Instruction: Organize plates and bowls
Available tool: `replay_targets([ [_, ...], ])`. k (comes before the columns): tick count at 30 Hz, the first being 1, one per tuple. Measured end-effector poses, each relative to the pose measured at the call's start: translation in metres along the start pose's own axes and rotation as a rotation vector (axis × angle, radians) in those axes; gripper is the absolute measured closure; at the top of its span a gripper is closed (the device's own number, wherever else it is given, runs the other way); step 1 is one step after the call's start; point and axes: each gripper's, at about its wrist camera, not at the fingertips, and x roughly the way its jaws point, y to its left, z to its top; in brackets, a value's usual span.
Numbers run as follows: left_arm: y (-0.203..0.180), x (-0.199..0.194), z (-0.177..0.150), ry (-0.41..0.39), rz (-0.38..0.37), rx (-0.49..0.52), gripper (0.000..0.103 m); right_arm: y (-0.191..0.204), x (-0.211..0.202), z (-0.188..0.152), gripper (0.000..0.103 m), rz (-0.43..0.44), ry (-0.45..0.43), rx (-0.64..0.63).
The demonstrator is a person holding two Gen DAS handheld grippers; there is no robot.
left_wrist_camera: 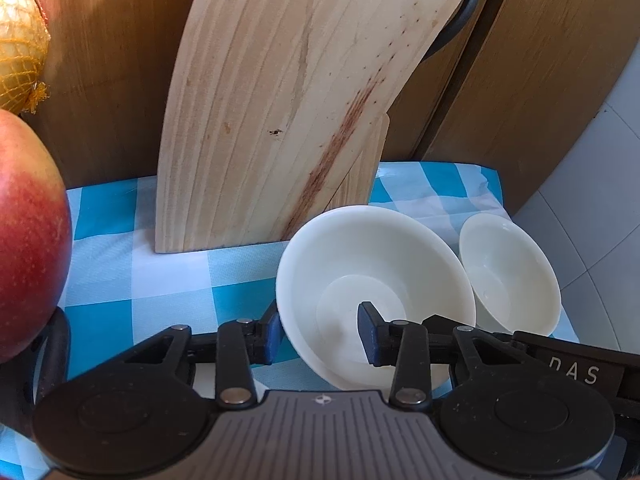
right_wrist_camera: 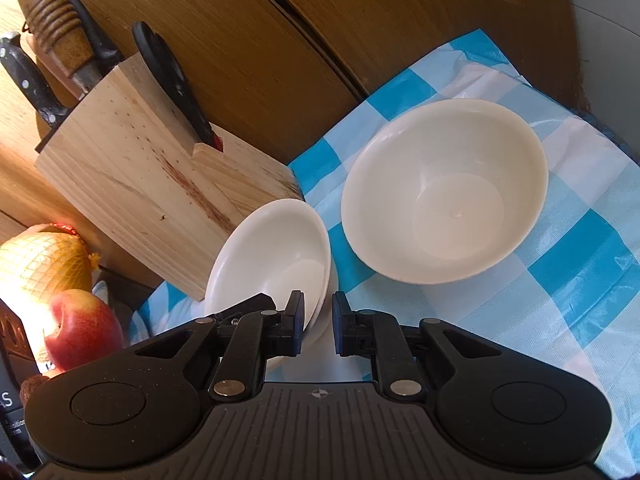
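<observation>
A white bowl (left_wrist_camera: pixel 376 264) (right_wrist_camera: pixel 272 248) sits tilted on the blue-checked cloth (left_wrist_camera: pixel 168 272) in front of the knife block. A second rim shows just under it, as if another bowl is nested there. My left gripper (left_wrist_camera: pixel 320 334) is open and astride its near wall, one finger outside and one inside. My right gripper (right_wrist_camera: pixel 318 326) is shut on the same bowl's rim, left finger inside and right finger outside. Its black body enters the left wrist view from the right. Another white bowl (left_wrist_camera: pixel 508 272) (right_wrist_camera: pixel 444 192) stands upright to the right, untouched.
A wooden knife block (left_wrist_camera: pixel 272 112) (right_wrist_camera: pixel 152 184) with knives stands just behind the tilted bowl, against wooden cabinet doors. A red apple (left_wrist_camera: pixel 28 232) (right_wrist_camera: pixel 84 328) and a yellow netted fruit (left_wrist_camera: pixel 20 48) (right_wrist_camera: pixel 40 264) are at the left. The cloth ends at the right, above tiled floor.
</observation>
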Motion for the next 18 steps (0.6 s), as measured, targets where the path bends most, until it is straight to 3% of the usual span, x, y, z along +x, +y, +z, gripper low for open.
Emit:
replay_targets([
  [18,-0.022,-0.048,-0.008,-0.059,0.065,0.055,0.071,0.016,-0.038,-0.015,0.083,0.03,-0.032,-0.054],
])
